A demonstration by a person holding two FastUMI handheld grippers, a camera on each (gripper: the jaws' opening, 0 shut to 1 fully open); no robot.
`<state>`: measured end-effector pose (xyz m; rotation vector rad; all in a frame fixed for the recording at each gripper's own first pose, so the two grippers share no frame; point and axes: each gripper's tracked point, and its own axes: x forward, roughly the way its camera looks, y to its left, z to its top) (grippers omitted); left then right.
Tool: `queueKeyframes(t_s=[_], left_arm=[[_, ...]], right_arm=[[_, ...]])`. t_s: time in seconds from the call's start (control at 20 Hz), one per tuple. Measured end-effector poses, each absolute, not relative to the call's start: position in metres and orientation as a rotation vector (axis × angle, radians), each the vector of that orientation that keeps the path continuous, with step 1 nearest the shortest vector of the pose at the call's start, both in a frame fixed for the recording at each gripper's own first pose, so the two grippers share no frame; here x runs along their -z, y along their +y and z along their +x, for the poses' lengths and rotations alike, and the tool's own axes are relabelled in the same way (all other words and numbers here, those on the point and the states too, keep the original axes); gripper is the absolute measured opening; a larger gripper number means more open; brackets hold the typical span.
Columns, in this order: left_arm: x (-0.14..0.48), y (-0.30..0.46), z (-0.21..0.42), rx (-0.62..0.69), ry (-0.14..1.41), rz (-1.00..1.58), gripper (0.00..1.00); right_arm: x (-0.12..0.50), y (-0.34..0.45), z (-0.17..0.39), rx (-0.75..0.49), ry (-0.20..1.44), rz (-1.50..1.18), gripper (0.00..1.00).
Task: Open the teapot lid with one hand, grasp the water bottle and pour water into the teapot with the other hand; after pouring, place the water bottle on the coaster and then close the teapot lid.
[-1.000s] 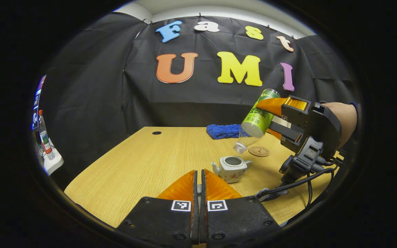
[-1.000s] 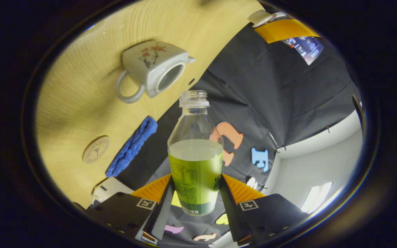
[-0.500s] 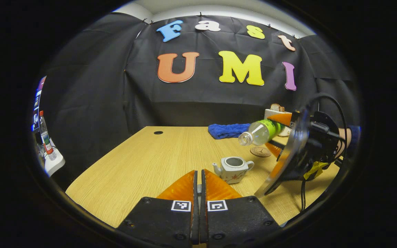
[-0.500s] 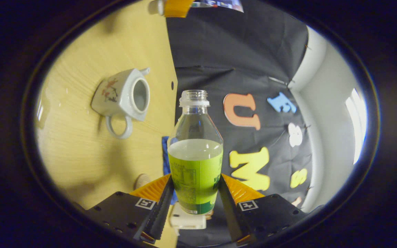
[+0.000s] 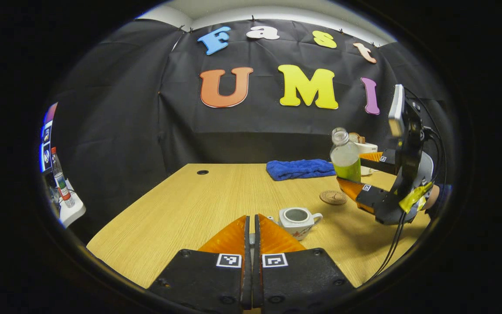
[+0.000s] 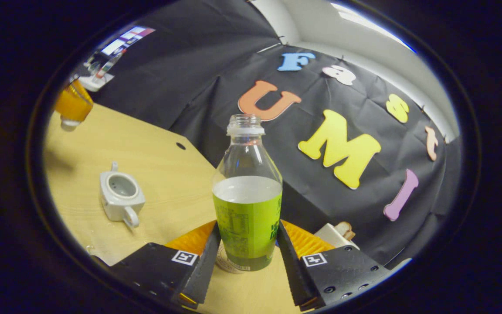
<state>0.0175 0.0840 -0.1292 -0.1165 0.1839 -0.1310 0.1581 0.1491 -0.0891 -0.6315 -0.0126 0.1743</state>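
We see the right tongs (image 6: 245,253) clamped on an upright, uncapped water bottle (image 6: 246,205), green-labelled and partly full, above the coaster (image 5: 333,197). The left tongs (image 5: 251,231) are pressed together, holding nothing visible; just beyond them the white teapot (image 5: 297,216) stands lidless on the table (image 5: 181,205).

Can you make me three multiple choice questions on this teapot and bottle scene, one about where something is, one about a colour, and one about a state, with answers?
1. Where does the coaster lie?
A. under the teapot
B. on the table between the teapot and the blue cloth
C. on the blue cloth

2. What colour is the water bottle's label?
A. green
B. red
C. white

3. How is the teapot?
A. lidded
C. tipped over
B. upright with its lid off

Answers:
1 B: in the left gripper view it sits on the table, apart from the teapot and the blue cloth.
2 A: the water bottle, clamped in the right gripper, has a green wrap.
3 B: its round opening shows bare.
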Motion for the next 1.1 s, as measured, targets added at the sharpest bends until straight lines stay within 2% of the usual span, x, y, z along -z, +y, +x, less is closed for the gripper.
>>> queueKeyframes(t_s=[0.1,0.25,0.3,0.35,0.45,0.7,1.1], left_arm=[[0.128,0.083,0.020,0.122,0.180,-0.097,0.03],[0.123,0.080,0.022,0.122,0.170,-0.092,0.03],[0.122,0.078,0.022,0.124,0.168,-0.094,0.03],[0.121,0.078,0.023,0.122,0.165,-0.096,0.04],[0.120,0.079,0.024,0.120,0.162,-0.100,0.03],[0.116,0.076,0.030,0.119,0.160,-0.098,0.03],[0.114,0.066,0.039,0.122,0.154,-0.111,0.04]], right_arm=[[0.077,0.136,0.164,-0.191,0.017,-0.490,0.75],[0.064,0.119,0.167,-0.238,0.052,-0.286,0.72],[0.061,0.115,0.168,-0.264,0.068,-0.214,0.75],[0.060,0.113,0.170,-0.278,0.084,-0.147,0.72],[0.075,0.109,0.184,-0.272,0.131,-0.045,0.74],[0.112,0.107,0.213,-0.247,0.226,-0.011,0.71],[0.132,0.104,0.224,-0.232,0.248,-0.012,0.76]])
